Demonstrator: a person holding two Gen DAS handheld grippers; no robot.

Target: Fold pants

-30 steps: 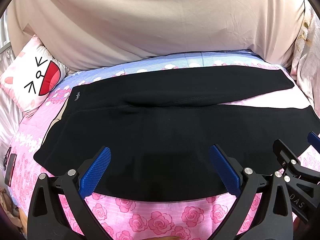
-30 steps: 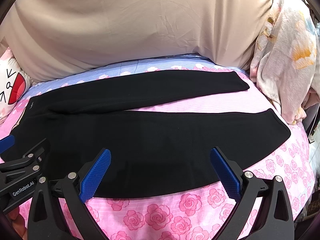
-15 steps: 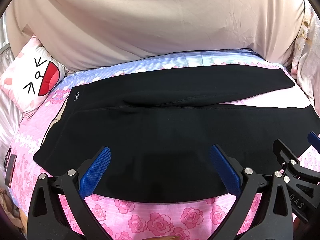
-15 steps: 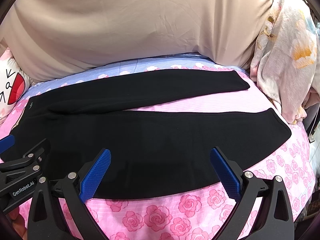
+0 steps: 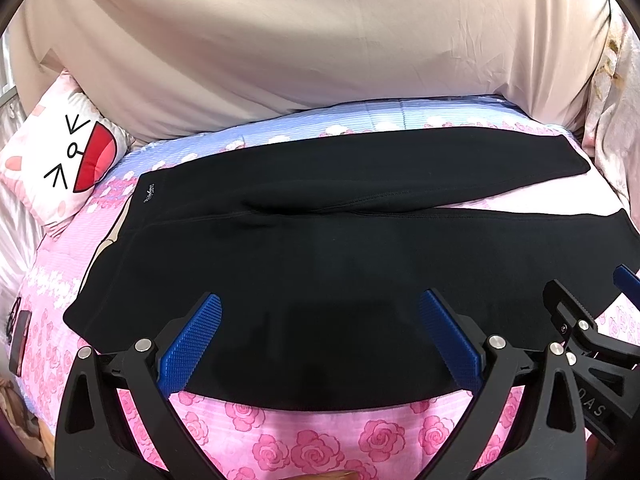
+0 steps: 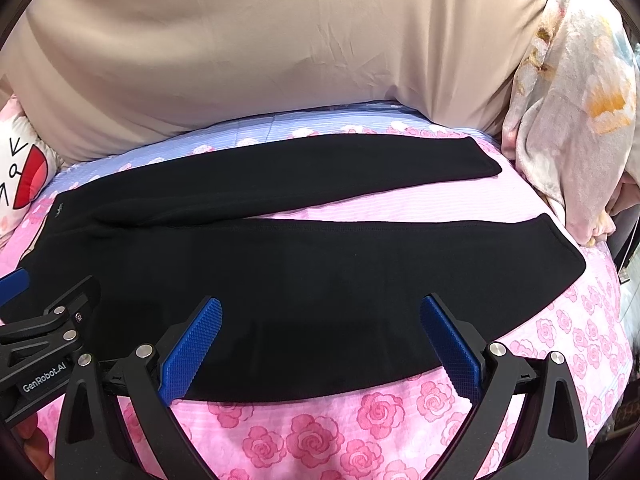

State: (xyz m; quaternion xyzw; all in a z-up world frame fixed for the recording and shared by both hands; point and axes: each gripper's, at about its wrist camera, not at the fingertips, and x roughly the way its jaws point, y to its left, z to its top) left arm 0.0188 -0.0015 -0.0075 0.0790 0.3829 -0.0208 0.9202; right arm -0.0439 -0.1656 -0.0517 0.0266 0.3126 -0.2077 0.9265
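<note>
Black pants lie flat on the pink rose bedsheet, waistband to the left, both legs spread to the right in a narrow V. They also show in the right wrist view. My left gripper is open and empty, hovering over the near leg's front edge. My right gripper is open and empty over the same edge, further right. Each gripper shows at the side of the other's view: the right one and the left one.
A cartoon-face pillow lies at the left. A beige cover rises behind the bed. A floral blanket is heaped at the right. A dark phone-like object lies at the left edge.
Both grippers have drifted very slightly; the pants lie as before and both stay open.
</note>
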